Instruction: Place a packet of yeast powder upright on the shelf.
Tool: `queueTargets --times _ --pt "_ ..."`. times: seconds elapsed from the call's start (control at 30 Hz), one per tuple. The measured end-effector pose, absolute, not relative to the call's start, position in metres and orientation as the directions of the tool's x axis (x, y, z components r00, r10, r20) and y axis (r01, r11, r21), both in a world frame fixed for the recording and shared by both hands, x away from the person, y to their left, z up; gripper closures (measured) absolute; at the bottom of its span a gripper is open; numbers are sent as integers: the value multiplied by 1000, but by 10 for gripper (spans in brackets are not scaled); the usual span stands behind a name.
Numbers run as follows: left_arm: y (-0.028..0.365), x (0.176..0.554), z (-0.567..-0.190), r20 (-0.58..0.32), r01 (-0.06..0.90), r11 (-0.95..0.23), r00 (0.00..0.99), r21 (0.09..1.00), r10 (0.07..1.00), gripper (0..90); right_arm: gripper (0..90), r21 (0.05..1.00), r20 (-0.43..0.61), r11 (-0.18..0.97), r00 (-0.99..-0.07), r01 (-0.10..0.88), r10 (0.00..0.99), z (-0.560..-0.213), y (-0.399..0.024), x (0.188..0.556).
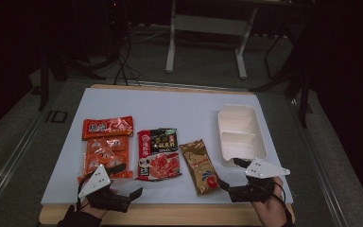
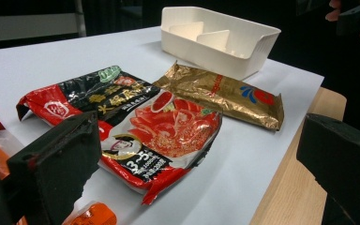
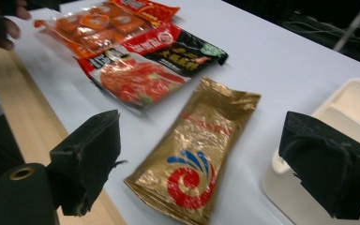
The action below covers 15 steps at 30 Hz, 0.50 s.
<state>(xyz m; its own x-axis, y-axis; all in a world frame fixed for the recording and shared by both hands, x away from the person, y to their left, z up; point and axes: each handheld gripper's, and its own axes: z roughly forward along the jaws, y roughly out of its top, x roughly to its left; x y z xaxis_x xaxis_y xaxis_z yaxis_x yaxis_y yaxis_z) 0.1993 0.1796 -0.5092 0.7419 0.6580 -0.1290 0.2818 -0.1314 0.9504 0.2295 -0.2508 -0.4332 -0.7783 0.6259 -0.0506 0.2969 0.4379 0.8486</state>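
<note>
Right gripper (image 1: 232, 173): its two black jaws stand wide apart and hold nothing. It hangs over the near right edge of the table, held by a hand (image 1: 269, 208).
Left gripper (image 1: 125, 178): its jaws are wide apart too, with nothing between them. It sits at the near left edge, just in front of the orange packs.
Gold packet (image 3: 196, 149): it lies flat on the white sheet, near the front, just to the left of the right gripper. In the right gripper view it lies between the two jaws but farther off, not touched.
Which way it points: its long side runs from the near edge toward the far side of the table, leaning a little to the left at the far end. The end with the red and blue swirl is the near end.
White tray (image 1: 261, 142): it stands just to the right of the gold packet, a bit farther back. It has walls inside that split it into parts.
Red and black bag (image 2: 136, 126): it lies just to the left of the gold packet, nearly touching it. It shows a picture of red food and some gold writing that I cannot read.
Orange packs (image 1: 105, 153): a see-through pack of small orange pieces lies at the left.
Red bag (image 1: 108, 126): it lies behind the orange packs.
In the way: nothing lies between the right gripper and the gold packet.
Writing: the words on the gold packet are too blurry to read.
Table (image 1: 170, 215): a white sheet on a wooden top.
</note>
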Motion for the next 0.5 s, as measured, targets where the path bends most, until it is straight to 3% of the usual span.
queueTargets --times 0.5 --pt "180 199 -509 -142 291 -119 736 949 662 6 100 877 -55 399 -770 267 636 -410 -239 250"
